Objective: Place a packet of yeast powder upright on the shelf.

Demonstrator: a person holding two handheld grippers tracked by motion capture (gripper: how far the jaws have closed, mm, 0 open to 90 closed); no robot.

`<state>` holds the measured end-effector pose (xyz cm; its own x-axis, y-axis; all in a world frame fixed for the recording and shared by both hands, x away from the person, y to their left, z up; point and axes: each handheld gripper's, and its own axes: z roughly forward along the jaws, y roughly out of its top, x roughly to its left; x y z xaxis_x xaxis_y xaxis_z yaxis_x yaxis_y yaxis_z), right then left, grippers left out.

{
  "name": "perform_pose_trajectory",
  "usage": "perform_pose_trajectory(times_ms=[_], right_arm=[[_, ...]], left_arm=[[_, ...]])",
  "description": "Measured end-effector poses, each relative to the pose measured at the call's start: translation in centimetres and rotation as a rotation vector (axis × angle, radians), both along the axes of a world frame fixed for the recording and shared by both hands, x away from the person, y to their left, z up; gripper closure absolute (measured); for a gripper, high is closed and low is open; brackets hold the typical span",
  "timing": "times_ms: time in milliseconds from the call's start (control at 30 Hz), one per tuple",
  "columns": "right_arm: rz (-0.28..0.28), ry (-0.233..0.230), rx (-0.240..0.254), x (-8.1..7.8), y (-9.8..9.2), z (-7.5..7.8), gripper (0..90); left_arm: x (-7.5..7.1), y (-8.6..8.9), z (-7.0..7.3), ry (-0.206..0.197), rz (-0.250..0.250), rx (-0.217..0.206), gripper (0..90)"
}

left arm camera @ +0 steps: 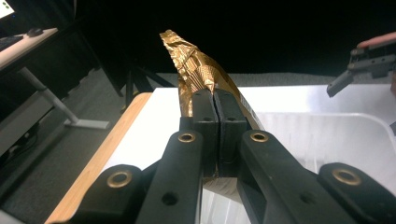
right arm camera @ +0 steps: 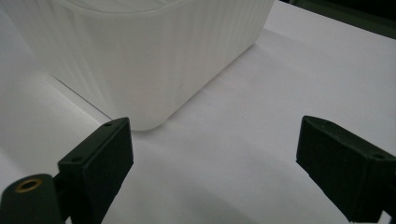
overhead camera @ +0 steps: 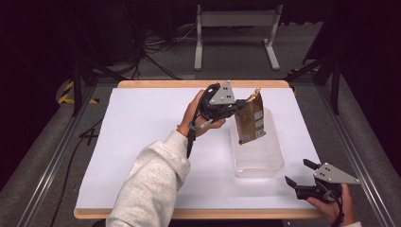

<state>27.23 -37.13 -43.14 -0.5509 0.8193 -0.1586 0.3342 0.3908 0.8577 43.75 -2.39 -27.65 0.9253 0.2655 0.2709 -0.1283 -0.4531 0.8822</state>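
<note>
A gold foil pouch (overhead camera: 250,117) with a white label hangs upright over the far end of a clear plastic bin (overhead camera: 272,163). My left gripper (overhead camera: 240,105) is shut on the pouch's upper edge, coming at it from the left. In the left gripper view the two black jaws press together on the crinkled gold pouch (left arm camera: 194,65), with the bin's rim (left arm camera: 327,119) below. My right gripper (overhead camera: 299,173) rests near the table's front right corner, open and holding nothing. In the right gripper view its jaws stand wide apart (right arm camera: 212,156) before the bin's near corner (right arm camera: 149,70).
A white sheet (overhead camera: 142,142) covers the wooden table top (overhead camera: 142,84). The bin stands right of centre. A metal frame rail (overhead camera: 359,156) runs along the right side. A white stand (overhead camera: 236,28) and cables lie on the floor beyond the table.
</note>
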Motion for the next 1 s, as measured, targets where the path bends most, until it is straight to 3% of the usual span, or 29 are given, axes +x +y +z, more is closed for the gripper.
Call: perform_pose_trajectory(times_ms=[100,300,367,467,567,667,733,867,900,967,1000], right_arm=[[0.001,-0.004,-0.002,0.0,0.0,0.1,11.5],[0.003,-0.003,0.001,0.0,0.0,0.1,11.5],[0.002,-0.003,0.000,0.0,0.0,0.1,11.5],[0.002,0.000,0.002,0.0,0.0,0.0,11.5],[0.004,-0.002,0.002,0.0,0.0,0.1,11.5],[0.005,-0.002,0.003,-0.1,0.0,0.1,11.5],[0.005,-0.001,0.002,0.0,0.0,0.1,11.5],[0.005,0.001,0.001,0.0,0.0,0.0,11.5],[0.004,0.002,0.003,0.0,0.0,0.1,11.5],[0.006,-0.004,0.003,-0.1,0.0,0.1,11.5],[0.004,0.000,0.002,-0.1,0.0,0.1,11.5]], left_arm=[[0.2,-0.1,-0.3,0.001,-0.012,0.025,89.0],[-0.1,-1.1,-1.4,0.006,-0.041,0.032,88.9],[-0.2,-1.4,-1.6,0.022,-0.081,0.027,88.8],[-0.5,-2.1,-1.9,0.018,-0.096,0.049,88.8],[-0.5,-2.4,-2.0,0.016,-0.081,0.043,88.7],[-0.4,-2.6,-2.1,0.031,-0.097,0.020,88.7],[-0.7,-2.7,-2.0,0.019,-0.111,0.019,88.8],[-1.0,-3.5,-2.1,0.033,-0.148,0.041,89.1],[-1.3,-4.0,-2.2,0.011,-0.130,0.059,89.2],[-1.4,-4.2,-2.3,0.012,-0.138,0.063,89.2],[-1.6,-4.8,-2.5,-0.008,-0.120,0.090,89.2]])
